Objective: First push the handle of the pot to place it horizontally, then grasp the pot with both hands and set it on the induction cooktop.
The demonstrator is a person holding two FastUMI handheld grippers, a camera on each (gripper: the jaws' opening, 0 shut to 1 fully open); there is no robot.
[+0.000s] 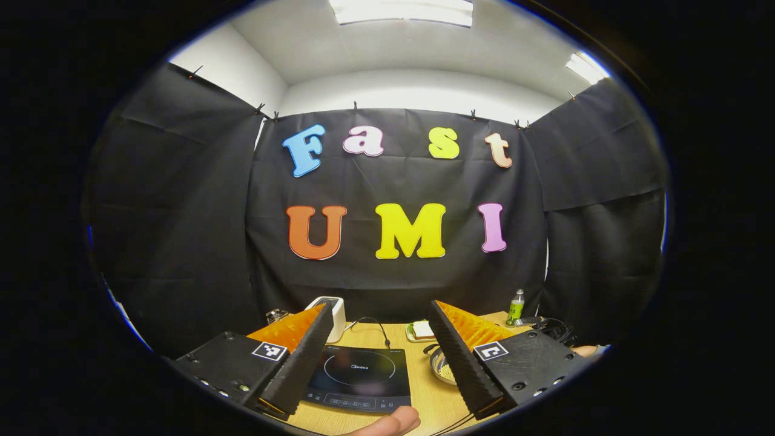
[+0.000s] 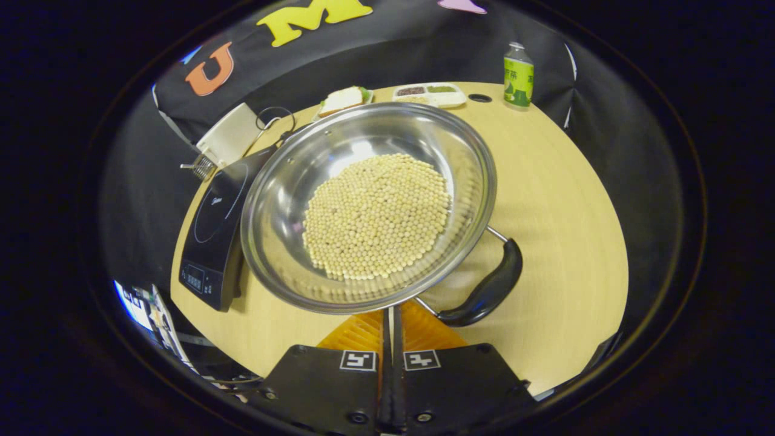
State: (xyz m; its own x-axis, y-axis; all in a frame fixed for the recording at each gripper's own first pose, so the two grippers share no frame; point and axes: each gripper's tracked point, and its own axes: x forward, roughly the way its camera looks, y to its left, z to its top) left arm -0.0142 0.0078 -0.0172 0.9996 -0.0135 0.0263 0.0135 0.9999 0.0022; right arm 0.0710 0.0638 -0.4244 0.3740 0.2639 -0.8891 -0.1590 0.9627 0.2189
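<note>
Hovering my right claw [image 2: 389,318], clenched on nothing, by the pot [image 2: 368,206] of beans beside its handle [image 2: 484,289], probably to nudge it sideways. Left claw [image 1: 378,357] hangs released over the induction cooktop [image 1: 358,378]; pot sits right of it on the surface [image 2: 563,200].

Pot [image 2: 369,206] overlaps cooktop [image 2: 215,233] edge — bare table [image 2: 563,200] beyond handle [image 2: 487,290].

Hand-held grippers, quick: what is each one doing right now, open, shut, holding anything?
Left hand-held gripper: open, holding nothing, above the induction cooktop.
Right hand-held gripper: fingers together at the pot rim; a real grip cannot be told.
</note>
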